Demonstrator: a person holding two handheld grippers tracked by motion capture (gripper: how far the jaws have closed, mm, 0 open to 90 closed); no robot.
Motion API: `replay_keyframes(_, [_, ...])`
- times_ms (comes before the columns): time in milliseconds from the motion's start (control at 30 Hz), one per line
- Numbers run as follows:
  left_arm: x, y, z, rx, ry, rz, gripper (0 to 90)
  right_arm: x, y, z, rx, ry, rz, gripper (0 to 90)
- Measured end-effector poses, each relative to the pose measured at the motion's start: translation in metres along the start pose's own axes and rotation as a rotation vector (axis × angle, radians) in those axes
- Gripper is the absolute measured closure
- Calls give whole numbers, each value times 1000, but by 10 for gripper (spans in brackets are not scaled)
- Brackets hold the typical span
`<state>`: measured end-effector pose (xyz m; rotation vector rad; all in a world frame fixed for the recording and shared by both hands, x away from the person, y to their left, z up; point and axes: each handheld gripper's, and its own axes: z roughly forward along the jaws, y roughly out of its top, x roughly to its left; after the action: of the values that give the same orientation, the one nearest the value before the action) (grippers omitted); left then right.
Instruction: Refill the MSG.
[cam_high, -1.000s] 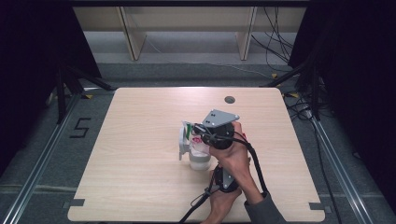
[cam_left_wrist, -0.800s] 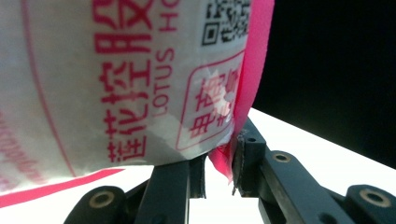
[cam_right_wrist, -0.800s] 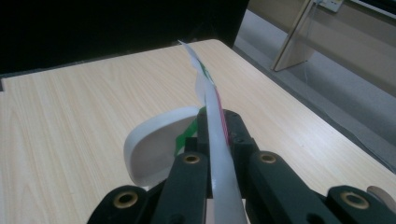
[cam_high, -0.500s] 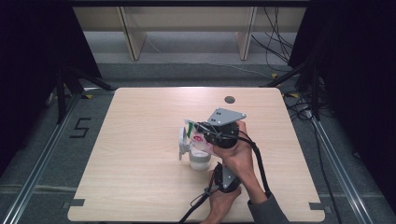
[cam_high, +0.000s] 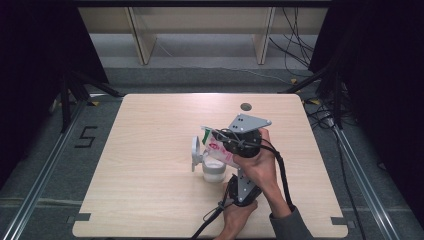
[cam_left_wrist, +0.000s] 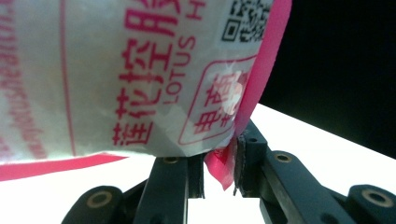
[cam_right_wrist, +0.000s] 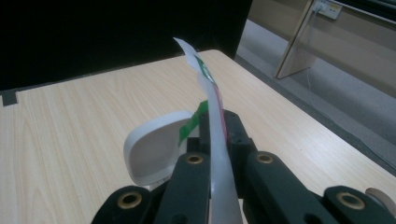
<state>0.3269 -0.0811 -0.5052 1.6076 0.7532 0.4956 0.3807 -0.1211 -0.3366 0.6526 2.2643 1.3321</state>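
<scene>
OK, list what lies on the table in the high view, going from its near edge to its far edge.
Left gripper at the near edge → white container with its flip lid open → packet in the right gripper → round hole in the table near the far edge.

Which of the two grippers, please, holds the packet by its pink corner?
The left gripper: its jaws pinch the packet's pink corner; the right gripper clamps the white, green-marked edge.

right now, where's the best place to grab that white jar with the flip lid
Take the white jar around its round body, below the rim, coming level from its left side. The open lid stands up there, so stay under it; the packet and both hands crowd the top and right.
</scene>
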Motion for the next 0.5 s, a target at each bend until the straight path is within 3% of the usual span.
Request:
replay_keyframes(33, [0, 0, 0, 2, -2, 3, 759, -3, 0, -1, -2, 1, -23, 899])
replay_keyframes(200, [3, -1, -1, 5, -4, -1, 752, -6, 0, -7, -29, -3, -22, 900])
replay_keyframes(333, [5, -2, -2, 14, -4, 1, 744, -6, -1, -13, -35, 8, 19, 900])
replay_keyframes(433, [6, -3, -3, 17, -7, 0, 743, -11, -2, -16, -48, 28, 14, 900])
replay_keyframes(467, [3, -3, -2, -16, -4, -42, 739, -12, -3, -17, -56, 29, 5, 900])
replay_keyframes(500, [4, -4, -2, -13, -4, -40, 737, -11, -3, -18, -54, 23, 15, 900])
